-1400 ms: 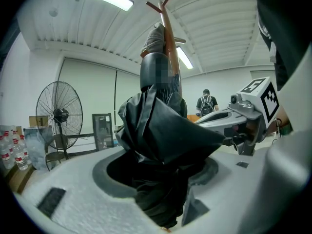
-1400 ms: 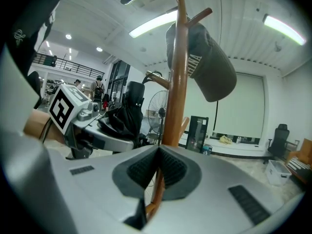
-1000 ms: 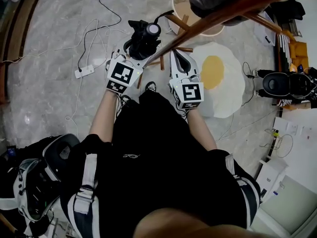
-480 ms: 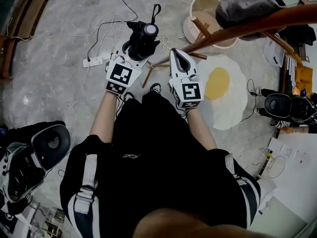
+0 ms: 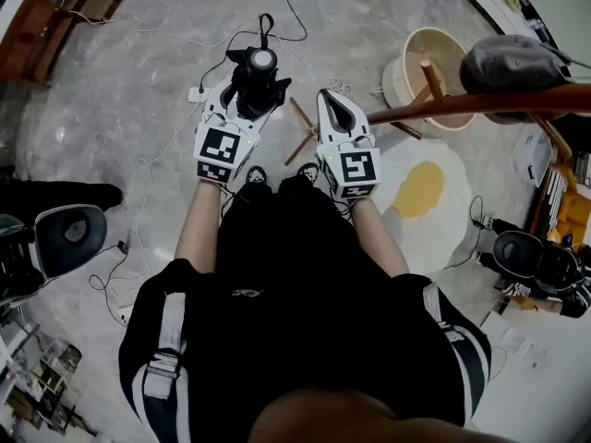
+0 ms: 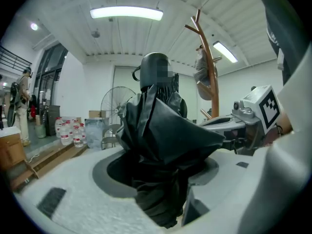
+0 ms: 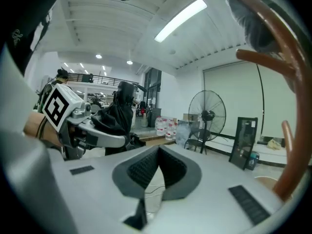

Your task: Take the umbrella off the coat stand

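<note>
A folded black umbrella (image 5: 258,77) stands upright between the jaws of my left gripper (image 5: 246,100), which is shut on its bunched fabric (image 6: 161,130). In the left gripper view the jaws of the left gripper (image 6: 161,184) clamp the lower folds, and the round handle end sticks up. The wooden coat stand (image 5: 462,105) leans across the right of the head view with a grey cap (image 5: 513,61) on it, apart from the umbrella. Beside the left one, my right gripper (image 5: 333,109) is level with it; its pads (image 7: 146,172) meet on nothing.
A fried-egg rug (image 5: 420,192) and a round tub (image 5: 434,58) lie by the stand's base. A power strip with cables (image 5: 197,93) is on the marble floor ahead. A standing fan (image 7: 207,116), water bottles (image 6: 68,130) and a chair (image 5: 69,238) are around.
Both grippers, the left one holding the umbrella, have swung away from the coat stand. The stand and cap have slid to the right of the head view, and the egg rug too.
</note>
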